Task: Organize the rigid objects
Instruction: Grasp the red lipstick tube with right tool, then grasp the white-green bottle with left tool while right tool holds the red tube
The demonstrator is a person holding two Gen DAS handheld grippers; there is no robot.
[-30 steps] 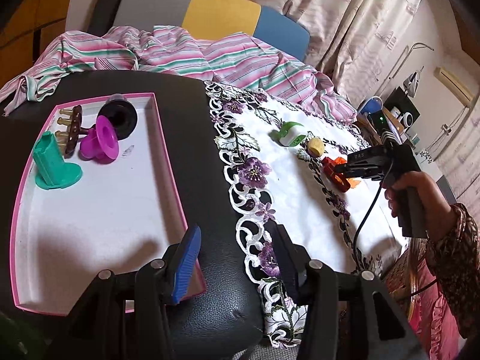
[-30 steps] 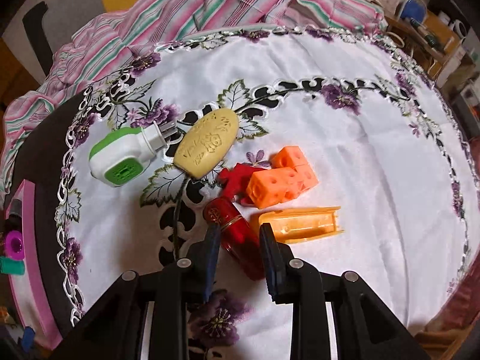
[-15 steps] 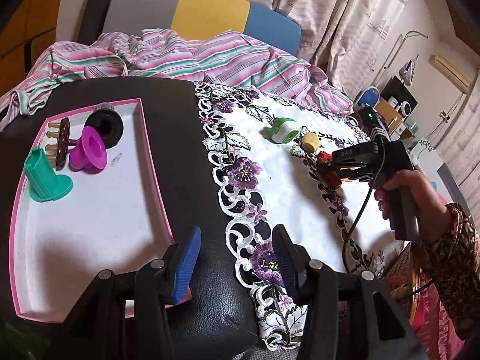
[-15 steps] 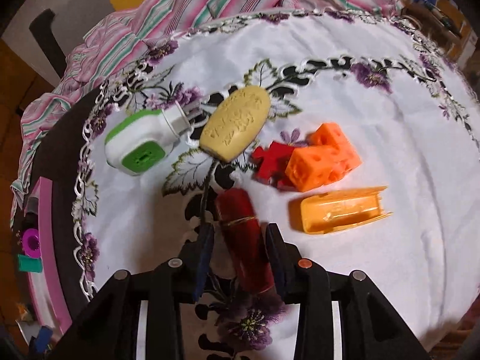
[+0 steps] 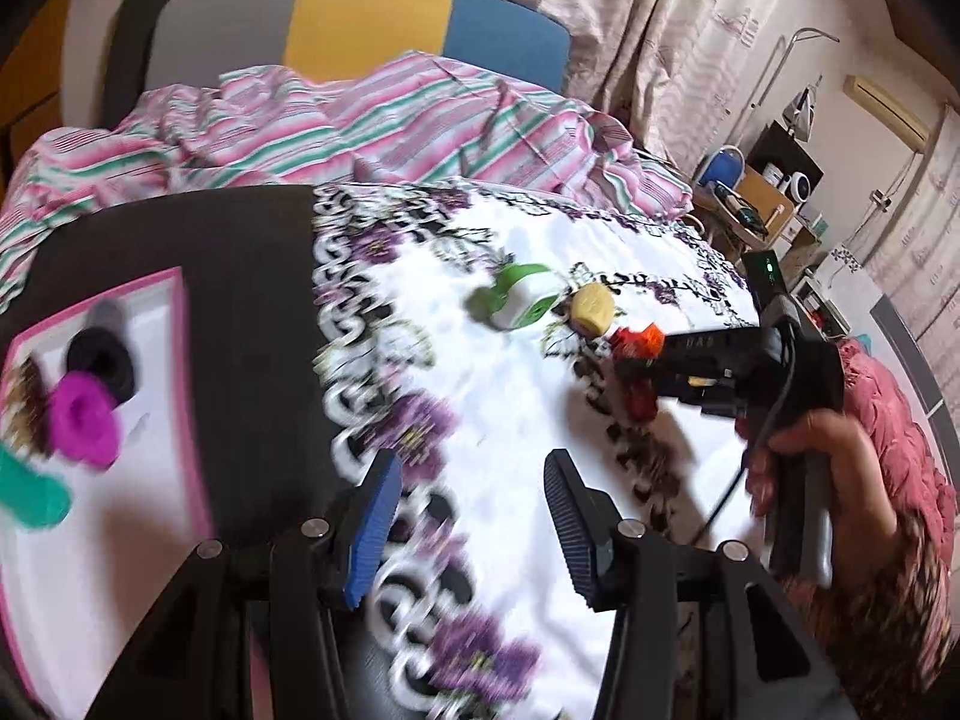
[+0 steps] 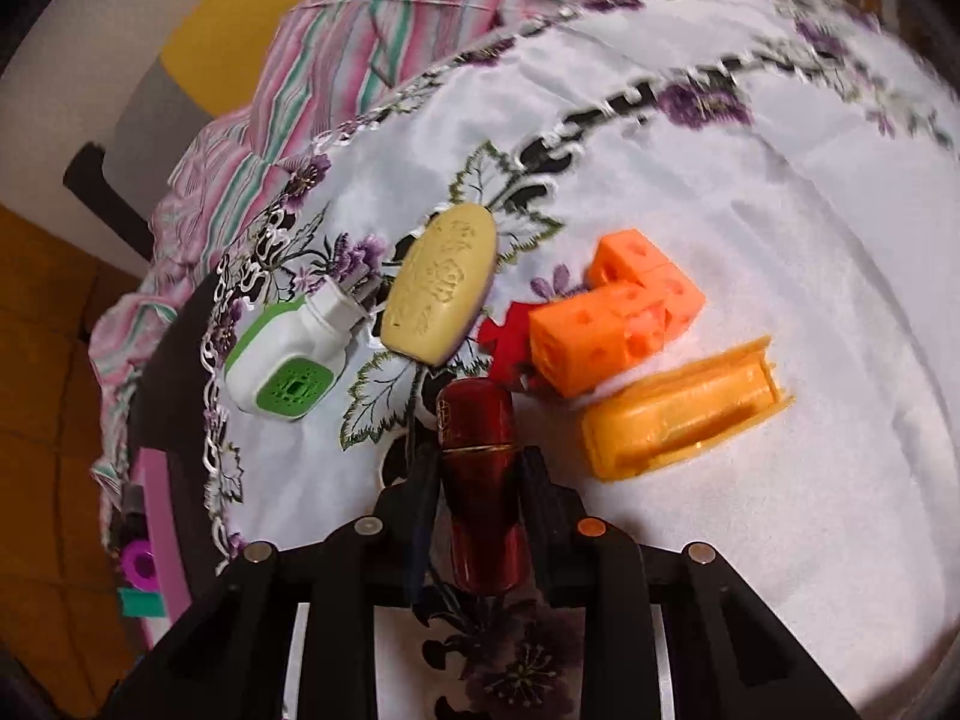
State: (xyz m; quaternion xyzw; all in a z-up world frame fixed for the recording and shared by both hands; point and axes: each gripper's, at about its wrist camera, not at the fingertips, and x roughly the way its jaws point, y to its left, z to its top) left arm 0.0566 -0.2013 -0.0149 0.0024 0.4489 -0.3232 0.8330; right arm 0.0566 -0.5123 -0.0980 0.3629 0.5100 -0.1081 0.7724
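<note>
A dark red cylinder (image 6: 477, 420) lies on the white embroidered cloth (image 6: 780, 240), between the fingers of my right gripper (image 6: 480, 468). Its jaws are closing and the pads press both sides of the cylinder. Around it lie a green-and-white plug-in device (image 6: 282, 366), a yellow oval piece (image 6: 441, 288), orange cube blocks (image 6: 612, 324), a small red piece (image 6: 507, 339) and an orange-yellow case (image 6: 678, 414). My left gripper (image 5: 471, 468) hangs open and empty over the cloth's left border. The pink-rimmed tray (image 5: 198, 420) at left holds magenta (image 5: 81, 420), black (image 5: 102, 360) and teal (image 5: 30, 492) pieces.
A striped pink sheet (image 5: 360, 120) is bunched along the far side of the table, with a chair back behind it. A person's hand (image 5: 822, 462) holds the right gripper's handle at the right edge. Shelves with clutter stand far right.
My left gripper has swung right, from the tray's corner to over the cloth's border. The right gripper has sunk and rolled around the red cylinder, and its fingers have drawn in against it.
</note>
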